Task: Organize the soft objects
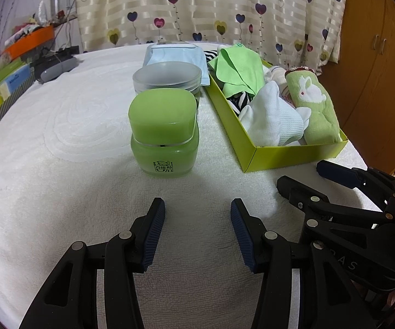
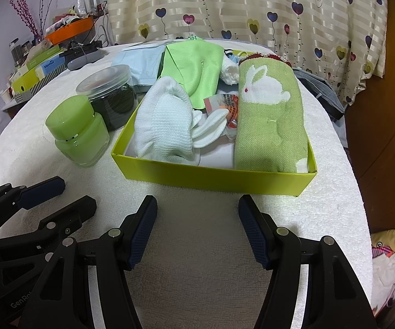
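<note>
Hovering open and empty low in frame, the left gripper [image 1: 197, 235] and right gripper [image 2: 197, 233] risk toppling the green jar [image 1: 164, 134] while reaching the cloths heaped in the box [image 2: 213, 176] at centre.

Items counted, both wrist views:

- Yellow-green cardboard box [image 2: 216, 176]: 1, open-topped.
- Green rabbit-pattern towel [image 2: 270, 120]: 1, in the box.
- White knitted gloves [image 2: 164, 120]: count uncertain, bunched together in the box; at least 1.
- Plain green cloth [image 2: 197, 68]: 1, at the box's far end.
- Striped black-and-white fabric [image 1: 238, 101]: 1 piece, partly covered.
- Small orange-printed sachet [image 2: 224, 104]: 1, in the box.
- Green cream jar [image 1: 164, 137]: 1, beside the box.
- Clear-lidded jar [image 1: 167, 78]: 1, behind the green one.
- Pale blue packet [image 1: 174, 54]: 1.
- Grippers: 2, left gripper [image 1: 197, 235] and right gripper [image 2: 197, 230], each with 2 jaws spread apart.
</note>
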